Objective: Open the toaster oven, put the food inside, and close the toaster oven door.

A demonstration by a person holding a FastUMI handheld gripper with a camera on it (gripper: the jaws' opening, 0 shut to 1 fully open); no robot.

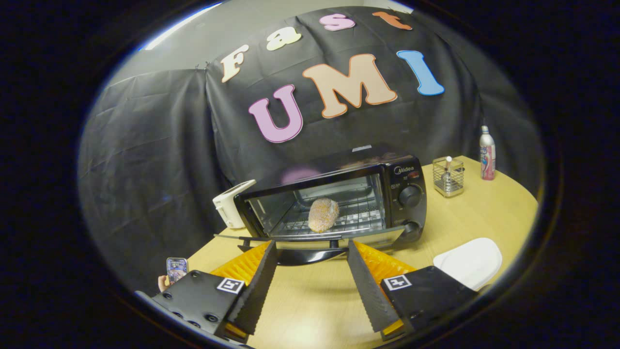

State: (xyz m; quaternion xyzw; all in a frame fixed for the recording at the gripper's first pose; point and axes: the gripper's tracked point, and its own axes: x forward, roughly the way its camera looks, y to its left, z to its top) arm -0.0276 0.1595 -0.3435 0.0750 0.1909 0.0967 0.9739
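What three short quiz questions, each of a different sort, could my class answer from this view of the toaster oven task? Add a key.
1. True or false: the toaster oven door is shut.
2. Where does the food lie? A) on the white plate B) on the rack inside the oven C) between the fingers
3. Fill in: the gripper is ____, holding nothing.

Key: 1 false, the door hangs open; 2 B; 3 open.

Wooden table: toaster oven, perhaps plate.
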